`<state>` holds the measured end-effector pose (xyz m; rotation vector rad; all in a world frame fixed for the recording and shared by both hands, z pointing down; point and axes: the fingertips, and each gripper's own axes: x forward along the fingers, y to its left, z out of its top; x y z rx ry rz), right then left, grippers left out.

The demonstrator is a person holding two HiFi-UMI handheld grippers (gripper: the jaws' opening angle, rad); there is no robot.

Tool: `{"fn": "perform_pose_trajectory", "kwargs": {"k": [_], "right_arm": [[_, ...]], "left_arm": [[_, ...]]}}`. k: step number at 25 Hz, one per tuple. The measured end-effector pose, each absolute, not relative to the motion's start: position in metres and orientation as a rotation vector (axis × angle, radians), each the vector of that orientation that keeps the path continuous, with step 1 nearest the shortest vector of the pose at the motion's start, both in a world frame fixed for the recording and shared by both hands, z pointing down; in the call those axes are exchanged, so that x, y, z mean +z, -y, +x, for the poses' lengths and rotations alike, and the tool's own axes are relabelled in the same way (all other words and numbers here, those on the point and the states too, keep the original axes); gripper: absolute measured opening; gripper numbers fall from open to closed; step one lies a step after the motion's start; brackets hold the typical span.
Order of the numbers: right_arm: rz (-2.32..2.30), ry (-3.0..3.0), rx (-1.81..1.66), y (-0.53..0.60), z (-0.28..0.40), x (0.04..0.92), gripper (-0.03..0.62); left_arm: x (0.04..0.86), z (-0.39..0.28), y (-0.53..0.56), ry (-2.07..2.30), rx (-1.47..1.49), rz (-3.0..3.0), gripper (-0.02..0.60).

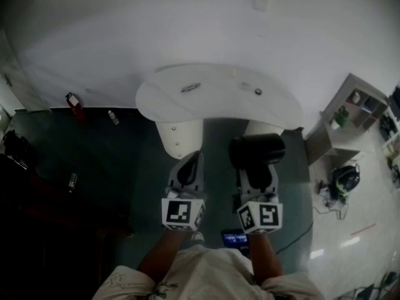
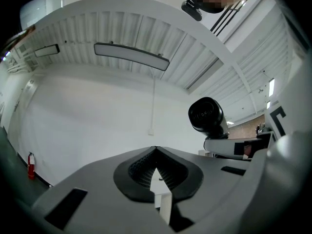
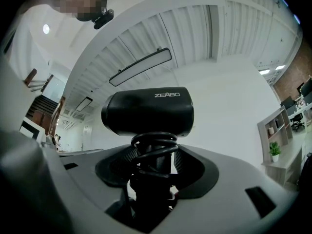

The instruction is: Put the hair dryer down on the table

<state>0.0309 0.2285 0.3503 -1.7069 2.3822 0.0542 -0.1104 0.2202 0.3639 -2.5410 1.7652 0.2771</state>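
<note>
Black dryer is in the right gripper. Its jaws are wide apart and squeeze the handle, which has the cord wound round it. The dryer is up in the air, near the table but not over it. The left gripper, also near the table, is closed on nothing. I think this is the carrying step. Next, the dryer should go over the table, come down softly, and then the jaws let go.
</note>
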Motion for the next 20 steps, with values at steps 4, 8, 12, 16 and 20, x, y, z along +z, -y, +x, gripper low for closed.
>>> {"fn": "perform_pose_trajectory", "kwargs": {"k": [4, 8, 12, 16, 20], "right_arm": [[-1.725, -2.368, 0.014, -0.21, 0.02, 0.359, 0.242], [-1.743, -2.367, 0.006, -0.193, 0.015, 0.36, 0.242], [-1.747, -2.367, 0.018, -0.178, 0.018, 0.362, 0.242], [-1.74, -2.367, 0.012, -0.154, 0.024, 0.368, 0.242], [-1.729, -2.371, 0.021, -0.12, 0.036, 0.37, 0.242]], "left_arm": [[0.364, -0.125, -0.2, -1.748, 0.275, -2.548, -0.003], [0.361, -0.135, -0.182, -1.761, 0.289, -2.549, -0.002], [0.369, -0.132, -0.166, -1.76, 0.272, -2.554, -0.003], [0.374, -0.125, -0.143, -1.767, 0.263, -2.553, -0.002], [0.375, -0.113, -0.108, -1.767, 0.257, -2.539, -0.003]]}}
